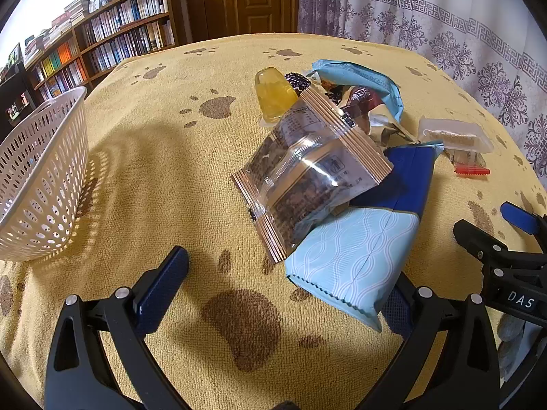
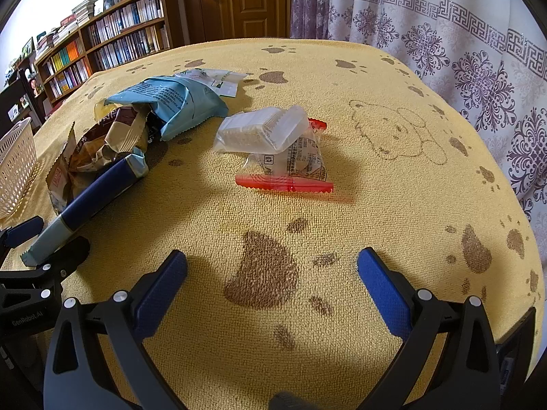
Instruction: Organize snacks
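Snacks heaped on yellow paw-print desk cloth (image 2: 376, 205), none yet in white perforated plastic basket (image 1: 44, 177). Left hand-held gripper (image 1: 290, 290) spread, nearest pale-blue-and-navy packet (image 1: 359, 256); right hand-held gripper (image 2: 273, 280) spread, empty. Next, probably: pinch packet, carry basketward.

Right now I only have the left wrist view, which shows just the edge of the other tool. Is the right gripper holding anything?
Observer: No. The right gripper is open with nothing between its fingers, over bare paw-print towel.
Operator: Is anything hidden from me behind the light blue bag?
Observer: Yes. A white-and-green packet lies flat just behind the light blue bag, on its far side.
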### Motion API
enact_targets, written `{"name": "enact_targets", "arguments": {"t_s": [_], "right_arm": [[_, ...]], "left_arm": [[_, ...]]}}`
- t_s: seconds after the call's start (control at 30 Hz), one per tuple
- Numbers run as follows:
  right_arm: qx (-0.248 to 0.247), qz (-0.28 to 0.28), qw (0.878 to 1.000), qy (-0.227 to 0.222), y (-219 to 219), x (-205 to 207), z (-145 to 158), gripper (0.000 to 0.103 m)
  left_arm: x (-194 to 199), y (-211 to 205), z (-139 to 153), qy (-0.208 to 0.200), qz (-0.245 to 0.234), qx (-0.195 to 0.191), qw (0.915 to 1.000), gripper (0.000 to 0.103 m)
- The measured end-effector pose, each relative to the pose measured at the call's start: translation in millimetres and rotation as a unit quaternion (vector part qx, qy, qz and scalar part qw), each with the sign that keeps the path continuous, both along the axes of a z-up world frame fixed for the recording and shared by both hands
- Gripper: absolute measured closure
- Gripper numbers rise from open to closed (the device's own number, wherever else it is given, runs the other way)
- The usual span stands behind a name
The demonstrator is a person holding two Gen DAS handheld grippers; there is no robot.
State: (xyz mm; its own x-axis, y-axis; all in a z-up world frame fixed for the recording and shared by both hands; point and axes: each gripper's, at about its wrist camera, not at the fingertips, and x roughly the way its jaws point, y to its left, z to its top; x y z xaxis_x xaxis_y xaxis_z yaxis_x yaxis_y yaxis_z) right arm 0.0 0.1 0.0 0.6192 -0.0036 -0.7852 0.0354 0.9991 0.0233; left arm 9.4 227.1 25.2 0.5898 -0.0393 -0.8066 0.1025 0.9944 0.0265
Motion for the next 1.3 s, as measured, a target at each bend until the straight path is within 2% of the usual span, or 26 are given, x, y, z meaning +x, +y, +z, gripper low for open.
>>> {"name": "enact_targets", "arguments": {"t_s": [0.33, 0.57, 0.7, 0.9, 1.1, 1.3], "right_arm": [[0.001, 0.005, 1.000, 0.002, -1.7, 0.6, 0.5, 0.005], [0.020, 0.008, 1.000, -0.006, -6.0, -1.5, 0.6, 0.005], [0.038, 0.008, 0.999, -0.012, -10.8, -2.6, 2.1, 0.005], [0.062, 0.008, 0.998, -0.019, -15.9, -2.7, 4.0, 0.005], [0.069, 0.008, 0.997, -0.020, -17.2, -3.2, 4.3, 0.005], [0.073, 0.008, 0.997, -0.022, -18.2, -3.9, 5.1, 0.005]], "left_arm": [[0.6, -0.8, -0.9, 0.002, -0.004, 0.002, 1.0000, 0.002], [-2.7, -1.1, 0.5, -0.007, -0.003, 0.000, 1.0000, 0.002], [-10.0, -0.5, 6.1, -0.032, 0.006, 0.004, 0.9995, 0.002], [-23.3, -10.5, 16.1, -0.069, -0.004, 0.039, 0.9968, 0.002], [-31.5, -14.6, 28.6, -0.075, -0.017, 0.023, 0.9968, 0.002], [-45.0, -12.4, 50.5, -0.103, -0.021, 0.013, 0.9943, 0.002]]}}
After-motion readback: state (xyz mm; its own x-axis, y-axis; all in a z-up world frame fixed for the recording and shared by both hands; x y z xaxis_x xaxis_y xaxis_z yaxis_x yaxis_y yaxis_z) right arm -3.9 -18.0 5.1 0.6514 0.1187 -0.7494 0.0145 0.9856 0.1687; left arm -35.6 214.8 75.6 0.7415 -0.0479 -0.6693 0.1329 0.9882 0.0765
